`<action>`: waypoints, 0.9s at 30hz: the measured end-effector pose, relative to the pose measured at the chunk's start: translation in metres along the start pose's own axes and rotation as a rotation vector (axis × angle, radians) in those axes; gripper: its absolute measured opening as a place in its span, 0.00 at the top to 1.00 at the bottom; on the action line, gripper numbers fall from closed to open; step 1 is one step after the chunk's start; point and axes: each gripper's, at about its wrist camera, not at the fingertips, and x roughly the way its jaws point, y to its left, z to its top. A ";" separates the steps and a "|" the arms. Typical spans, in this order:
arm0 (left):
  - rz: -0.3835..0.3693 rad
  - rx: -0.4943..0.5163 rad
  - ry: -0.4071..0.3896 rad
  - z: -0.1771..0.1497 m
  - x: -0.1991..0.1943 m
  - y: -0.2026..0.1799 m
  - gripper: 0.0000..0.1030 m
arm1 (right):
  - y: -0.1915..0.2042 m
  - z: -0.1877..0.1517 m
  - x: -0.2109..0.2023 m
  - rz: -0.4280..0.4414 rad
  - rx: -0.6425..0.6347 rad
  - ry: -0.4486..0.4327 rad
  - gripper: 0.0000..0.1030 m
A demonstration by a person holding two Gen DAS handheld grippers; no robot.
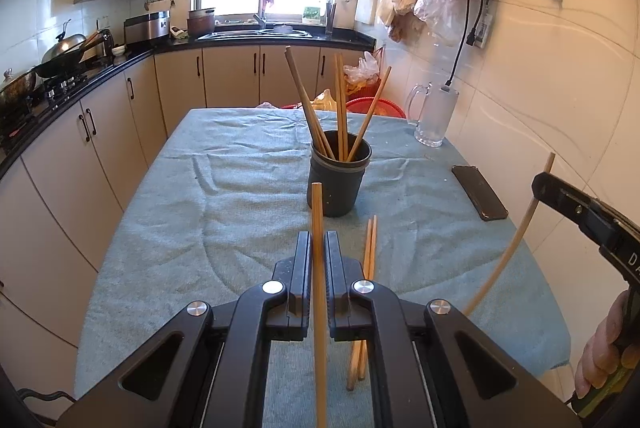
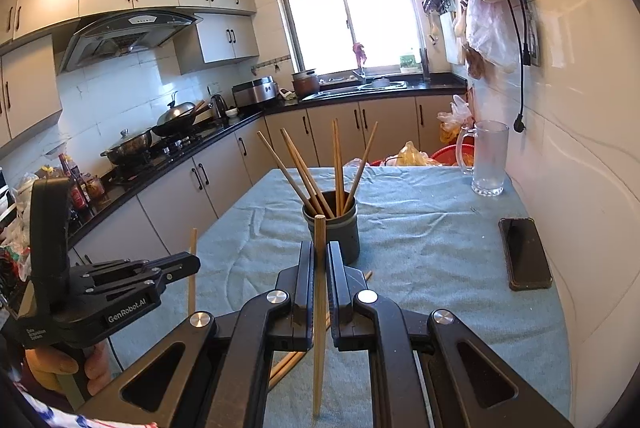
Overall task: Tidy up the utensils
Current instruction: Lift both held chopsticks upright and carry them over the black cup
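- Left wrist view shows the chopstick in my left gripper [image 1: 318, 248] pinched upright between the jaws, its upper end [image 1: 317, 188] standing in front of the dark holder [image 1: 336, 180].
- On the right wrist view my right gripper [image 2: 319, 260] has its jaws pressed on a second chopstick [image 2: 319, 228], also held roughly upright and lined up with the holder [image 2: 331, 232].
- That holder stands mid-worktop on the blue-green cloth [image 1: 180, 208] with several chopsticks [image 1: 340, 108] already leaning in it.
- A loose pair [image 1: 370, 248] lies flat on the cloth just beside my left gripper, on the near side of the holder.
- I judge we are mid-task: two sticks are lifted and ready to drop in, and the loose pair is not yet collected.
- Next move calls for carrying each stick over the rim, lower end first, clear of the leaning ones, then letting go one hand at a time so the grippers do not crowd each other.
- Further out sit a phone [image 1: 480, 196] and a glass mug [image 1: 434, 116] near the tiled wall; both are well apart from the holder.
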 end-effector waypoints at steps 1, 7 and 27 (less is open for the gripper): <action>-0.001 -0.001 0.001 0.001 0.001 0.001 0.95 | 0.000 0.001 0.001 0.001 -0.001 -0.001 0.94; -0.002 -0.005 -0.005 0.008 0.004 0.003 0.95 | -0.001 0.008 0.005 0.005 -0.009 -0.005 0.94; -0.109 -0.087 -0.116 0.082 -0.010 0.031 0.95 | 0.003 0.059 0.015 -0.006 -0.074 -0.045 0.94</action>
